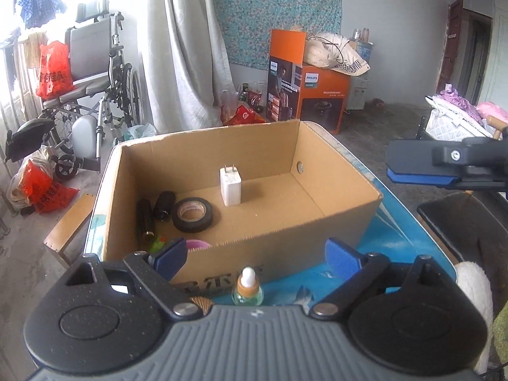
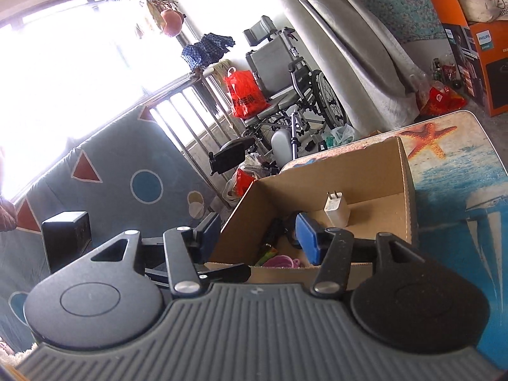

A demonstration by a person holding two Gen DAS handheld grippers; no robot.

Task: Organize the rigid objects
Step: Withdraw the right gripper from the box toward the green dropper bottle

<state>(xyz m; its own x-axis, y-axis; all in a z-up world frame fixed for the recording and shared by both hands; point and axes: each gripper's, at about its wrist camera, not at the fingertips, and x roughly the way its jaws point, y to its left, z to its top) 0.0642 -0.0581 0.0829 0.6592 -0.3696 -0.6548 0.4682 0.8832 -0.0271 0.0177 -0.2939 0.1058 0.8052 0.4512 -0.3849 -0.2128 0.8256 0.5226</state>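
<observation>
An open cardboard box (image 1: 343, 222) stands on a table with a sea print (image 1: 397, 238). Inside it a white charger plug (image 1: 230, 187) stands upright, and a black tape roll (image 1: 192, 214), two black cylinders (image 1: 144, 219) and a pink item (image 1: 197, 243) lie at the left end. A small dropper bottle (image 1: 247, 289) stands on the table in front of the box. My left gripper (image 1: 257, 254) is open wide above the bottle, holding nothing. My right gripper (image 2: 257, 233) is open and empty over the box's near corner (image 2: 235, 222); the charger plug (image 2: 336, 208) shows beyond it.
One of the right gripper's fingers (image 1: 412, 155) reaches in at the right of the left wrist view. A wheelchair (image 1: 95, 95) and an orange carton (image 1: 317, 92) stand on the floor behind. A wooden stool (image 1: 70, 225) is left of the table. A black box (image 2: 65, 238) rests on a patterned sofa.
</observation>
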